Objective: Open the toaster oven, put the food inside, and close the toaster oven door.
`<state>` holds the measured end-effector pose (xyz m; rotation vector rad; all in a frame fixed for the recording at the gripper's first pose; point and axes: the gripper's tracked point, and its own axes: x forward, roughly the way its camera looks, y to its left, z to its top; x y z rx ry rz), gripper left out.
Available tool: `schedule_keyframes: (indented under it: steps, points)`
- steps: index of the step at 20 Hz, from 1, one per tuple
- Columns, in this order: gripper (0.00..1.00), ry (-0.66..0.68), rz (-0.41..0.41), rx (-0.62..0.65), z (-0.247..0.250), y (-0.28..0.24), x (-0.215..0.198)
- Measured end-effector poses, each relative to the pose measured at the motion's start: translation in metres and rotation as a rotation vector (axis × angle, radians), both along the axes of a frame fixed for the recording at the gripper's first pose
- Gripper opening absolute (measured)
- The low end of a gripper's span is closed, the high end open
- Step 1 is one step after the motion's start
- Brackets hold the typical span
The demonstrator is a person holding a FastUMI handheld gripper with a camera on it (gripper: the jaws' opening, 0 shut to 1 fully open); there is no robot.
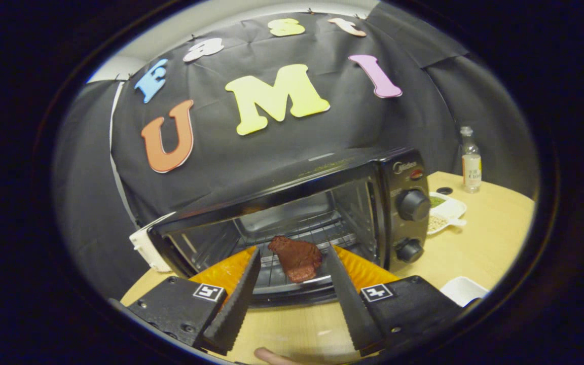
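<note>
Gripper view has the toaster oven sitting open on the bench, and the food, a dark reddish-brown slab like a steak, lying on the front of the rack just beyond the fingertips. Hand-held gripper is spread apart and holding nothing. I reckon the door's next, so catch its front edge squarely and swing it up gently without bumping the meat.

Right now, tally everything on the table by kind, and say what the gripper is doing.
Toaster oven: 1, door not visible, so cannot tell its position
Food piece on the oven rack: 1
Bottle: 1
Divided tray: 1
White container: 1
Small dark cap: 1
Total: 6
Gripper: open, holding nothing, food just ahead of its fingers.
</note>
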<state>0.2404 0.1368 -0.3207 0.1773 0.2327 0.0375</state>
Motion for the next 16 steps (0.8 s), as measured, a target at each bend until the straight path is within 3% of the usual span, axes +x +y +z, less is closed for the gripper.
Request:
schedule_keyframes:
  steps: [2,8,11,14,16]
  points:
    - [0.96,-0.001,0.0,-0.069,-0.007,-0.002,-0.036]
    - [0.98,-0.019,0.036,-0.184,-0.033,0.002,-0.13]
    - [0.99,0.129,-0.005,-0.199,-0.068,-0.012,-0.156]
    - [0.99,0.279,0.039,-0.192,-0.092,-0.001,-0.171]
    - [0.99,0.309,0.057,-0.219,-0.097,0.003,-0.17]
